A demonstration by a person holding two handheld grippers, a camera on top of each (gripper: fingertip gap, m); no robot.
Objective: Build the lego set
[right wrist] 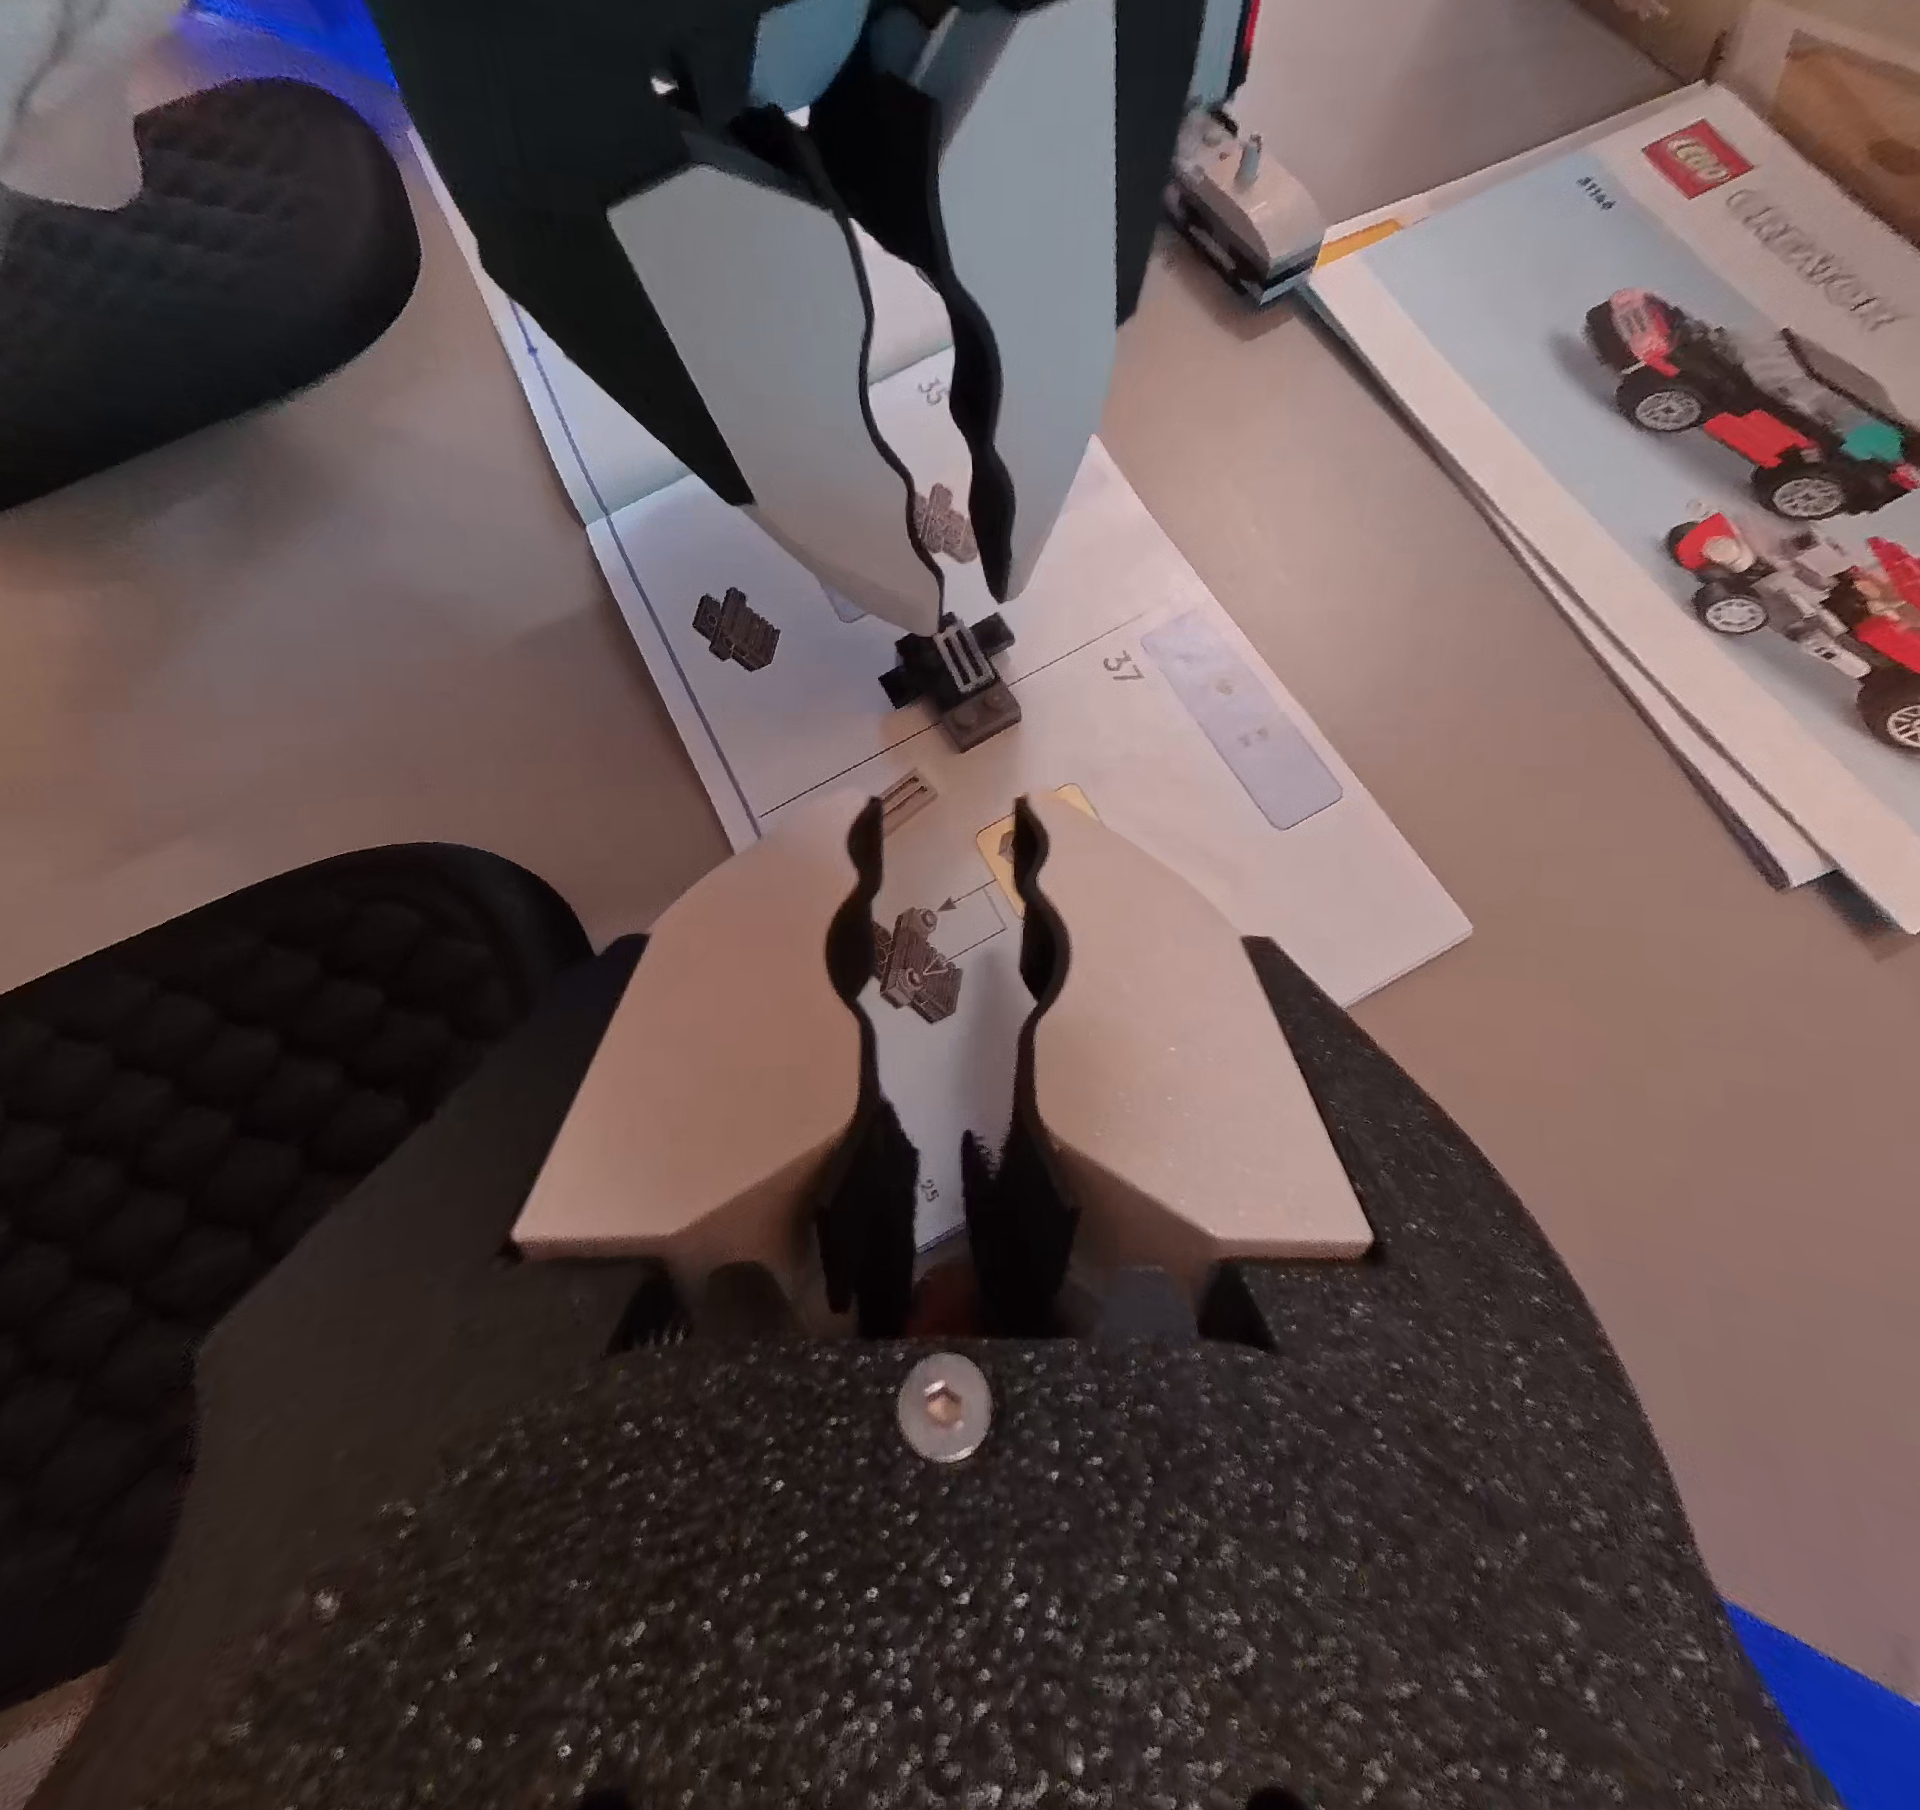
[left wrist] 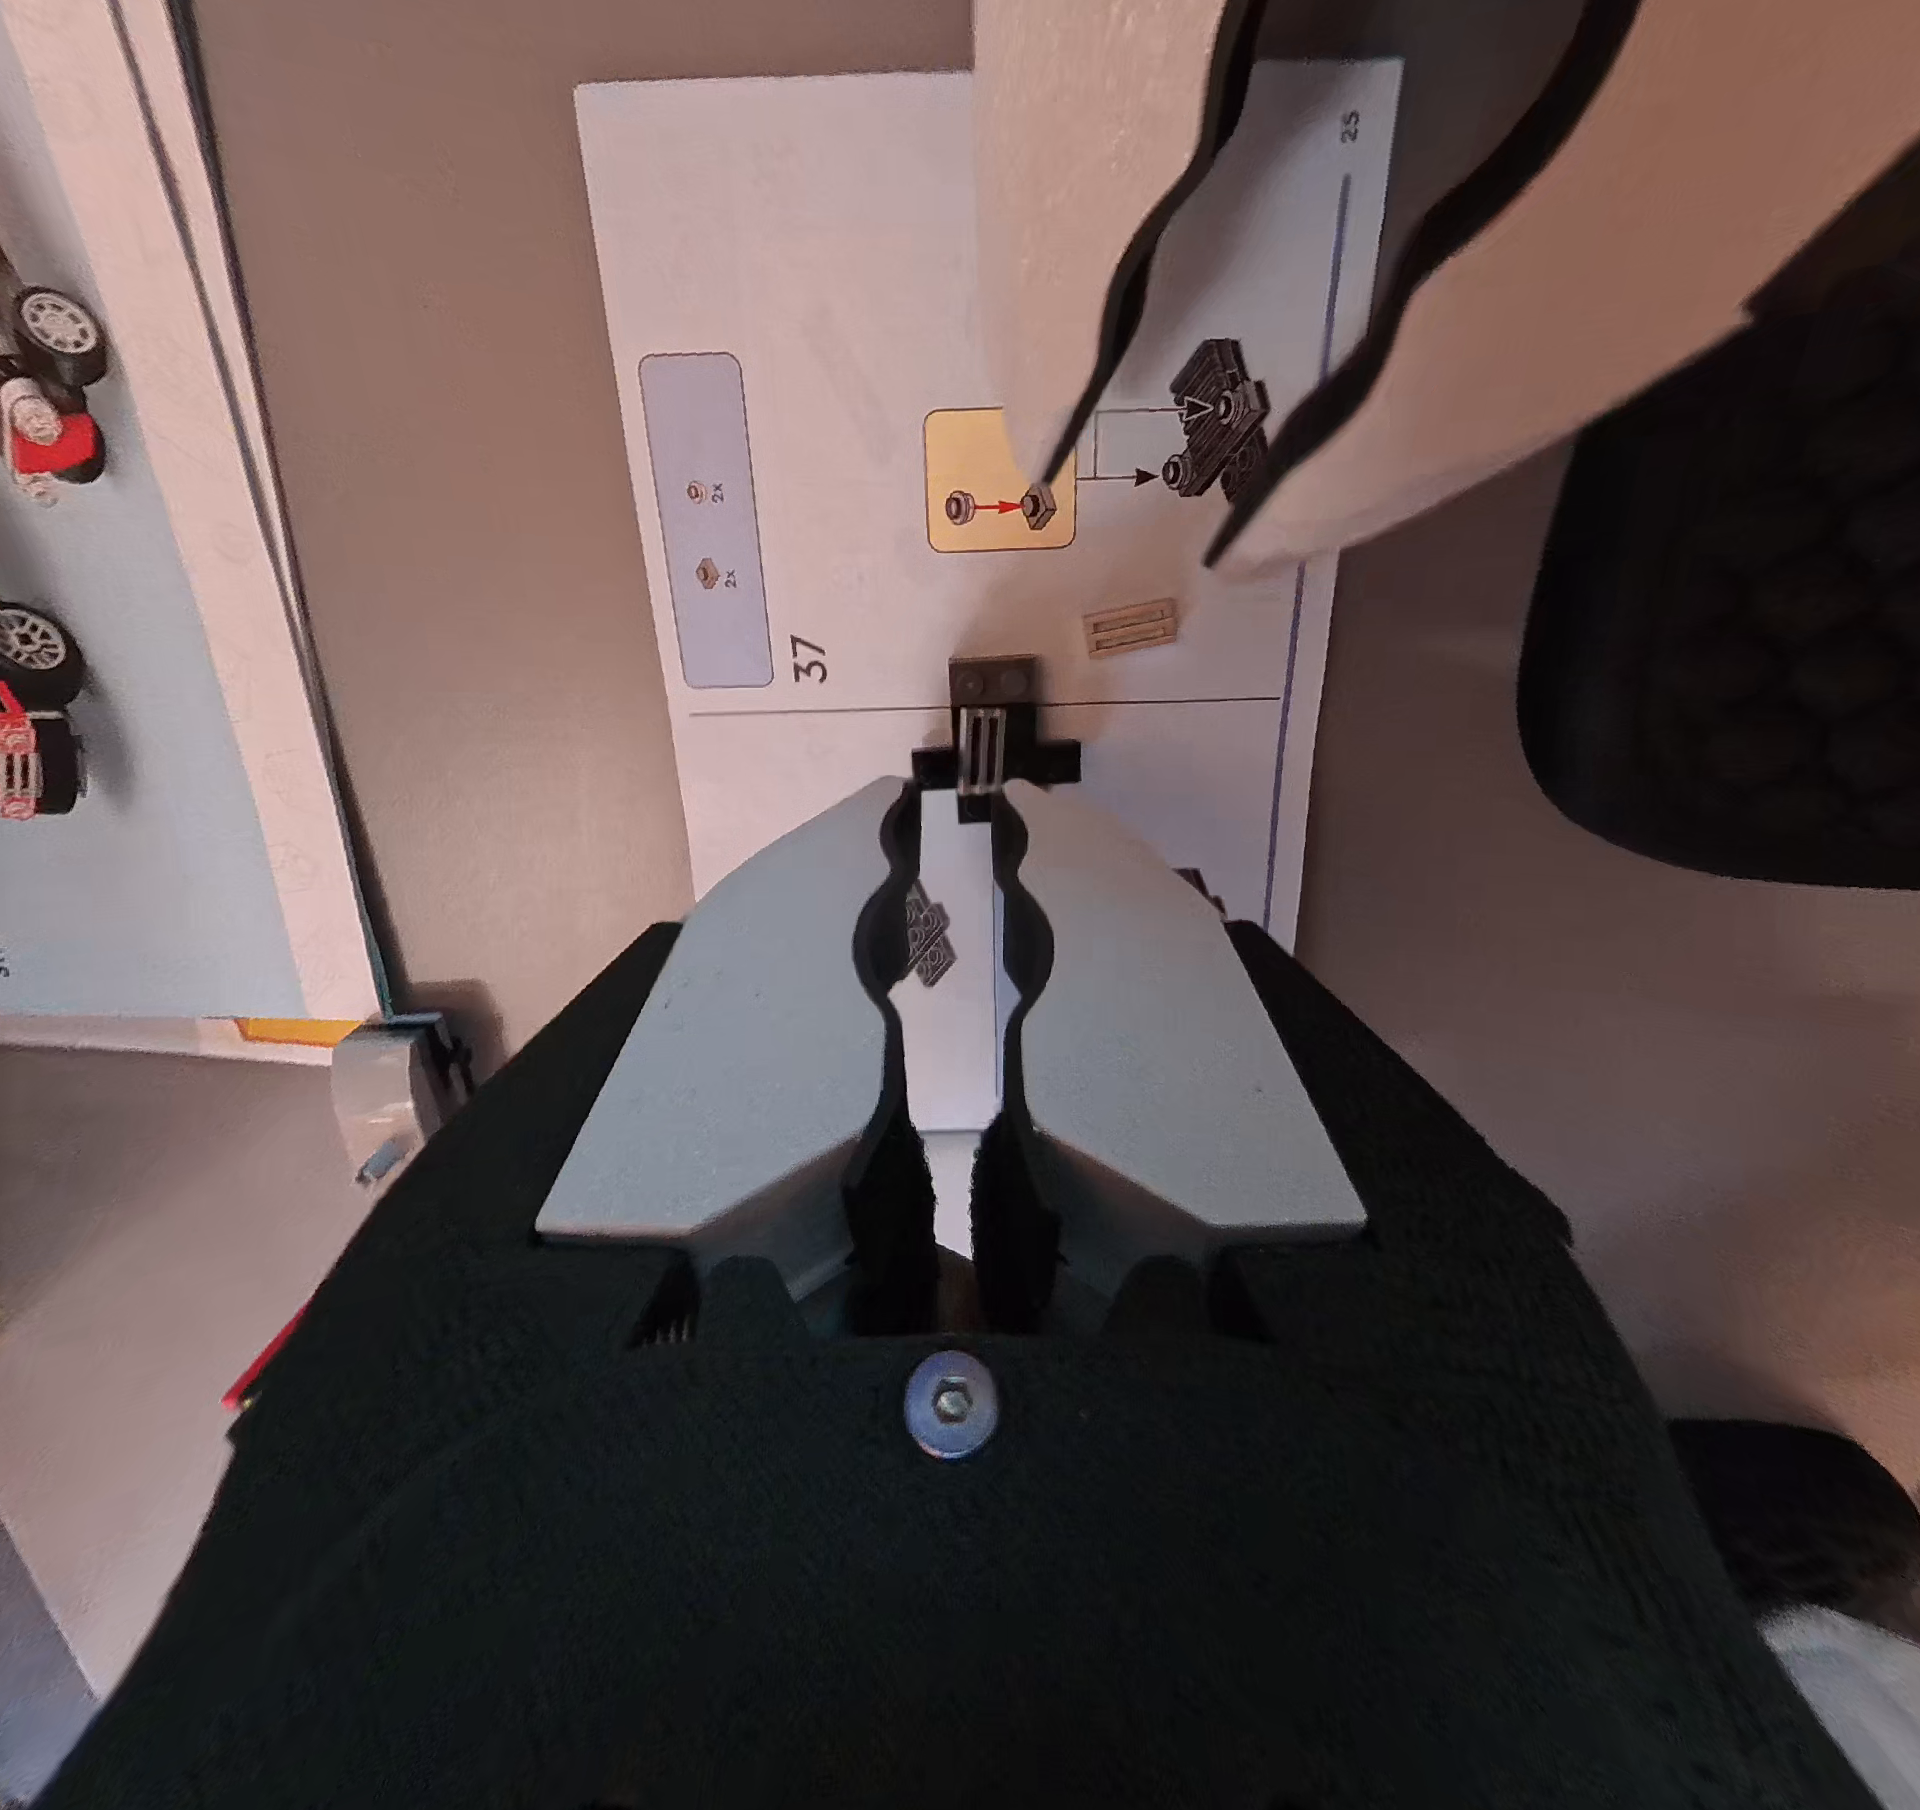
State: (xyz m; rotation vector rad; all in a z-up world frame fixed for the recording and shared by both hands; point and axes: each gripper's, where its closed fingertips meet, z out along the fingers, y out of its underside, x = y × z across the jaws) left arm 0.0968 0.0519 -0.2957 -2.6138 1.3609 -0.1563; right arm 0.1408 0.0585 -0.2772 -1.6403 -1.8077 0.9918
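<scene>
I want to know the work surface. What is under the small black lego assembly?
The small black lego assembly lies on the open instruction booklet, which rests on the table. The print directly beneath it is covered.

Booklet cover [left wrist: 156, 617] cut off left

table: plain beige-grey tabletop [right wrist: 312, 680] under everything
cushion: black quilted padded object [right wrist: 187, 274] at the table's edge
cloth: pale grey fabric [right wrist: 83, 25] above the black quilted padded object
box: brown cardboard box [right wrist: 1839, 98], far corner
</scene>
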